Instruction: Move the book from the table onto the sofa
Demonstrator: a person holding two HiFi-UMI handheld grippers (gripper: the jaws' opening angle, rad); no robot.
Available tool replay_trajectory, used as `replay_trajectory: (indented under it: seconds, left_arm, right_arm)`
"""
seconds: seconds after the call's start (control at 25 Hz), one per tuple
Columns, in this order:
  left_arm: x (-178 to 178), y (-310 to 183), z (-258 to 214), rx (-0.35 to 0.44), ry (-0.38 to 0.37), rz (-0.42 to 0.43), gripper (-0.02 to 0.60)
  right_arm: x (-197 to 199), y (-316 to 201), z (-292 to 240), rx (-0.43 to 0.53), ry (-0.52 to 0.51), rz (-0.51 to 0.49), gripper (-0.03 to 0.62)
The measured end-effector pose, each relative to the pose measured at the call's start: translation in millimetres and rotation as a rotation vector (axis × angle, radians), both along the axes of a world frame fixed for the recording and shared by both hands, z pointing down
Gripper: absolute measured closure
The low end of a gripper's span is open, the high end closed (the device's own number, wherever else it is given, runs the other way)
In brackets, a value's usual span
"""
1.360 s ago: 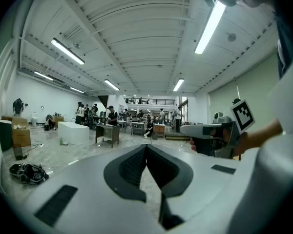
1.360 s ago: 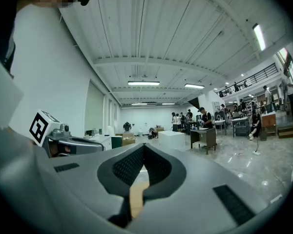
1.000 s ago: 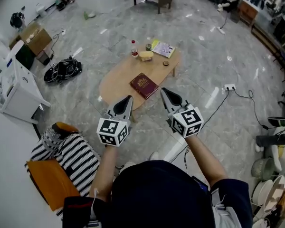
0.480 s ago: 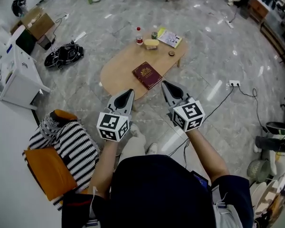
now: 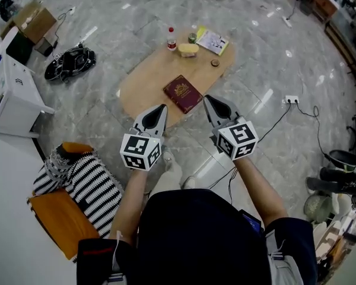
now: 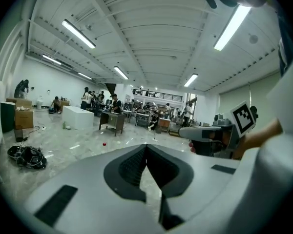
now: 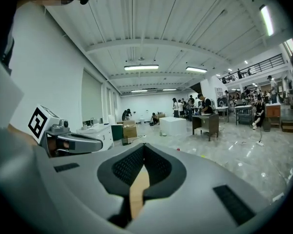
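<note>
A dark red book with gold print lies flat near the front edge of the low oval wooden table. My left gripper hovers just short of the table's front edge, left of the book, jaws shut and empty. To the book's right my right gripper is held level with it, also shut on nothing. In the left gripper view the left gripper faces the open hall with the right gripper at its side. The right gripper shows a sliver of the table between its closed jaws. An orange sofa seat sits at lower left.
A bottle, a yellow block, a booklet and a small brown object sit at the table's far end. A black-and-white striped cloth lies on the sofa. A white cabinet, bag, socket and cable surround.
Both grippers have moved forward toward the table's front edge, so the book now lies between and just beyond their tips. Jaws stayed shut.
</note>
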State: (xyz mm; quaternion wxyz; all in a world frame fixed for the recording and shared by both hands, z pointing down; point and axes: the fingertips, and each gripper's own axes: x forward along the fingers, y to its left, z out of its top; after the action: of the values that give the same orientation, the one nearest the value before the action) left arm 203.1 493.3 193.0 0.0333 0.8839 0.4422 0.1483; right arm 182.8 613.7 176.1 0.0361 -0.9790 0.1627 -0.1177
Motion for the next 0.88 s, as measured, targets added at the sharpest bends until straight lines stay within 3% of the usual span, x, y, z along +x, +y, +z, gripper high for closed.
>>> replay_trajectory:
  seconds: [0.44, 0.56, 0.72, 0.88]
  left_arm:
    - [97.2, -9.5, 32.5, 0.0, -0.079, 0.034, 0.568]
    - [112.8, -9.1, 42.3, 0.015, -0.077, 0.055, 0.568]
    - [126.2, -7.4, 56.2, -0.047, -0.131, 0.077, 0.568]
    - [137.2, 0.8, 78.3, -0.039, -0.173, 0.084, 0.568]
  right_arm:
    - [93.9, -3.1, 31.6, -0.023, -0.086, 0.052, 0.582]
    - [111.6, -3.6, 38.7, -0.033, -0.106, 0.064, 0.582]
    - [124.6, 1.6, 52.1, -0.043, -0.138, 0.087, 0.582]
    - [137.8, 10.3, 66.0, -0.049, -0.173, 0.096, 0.582]
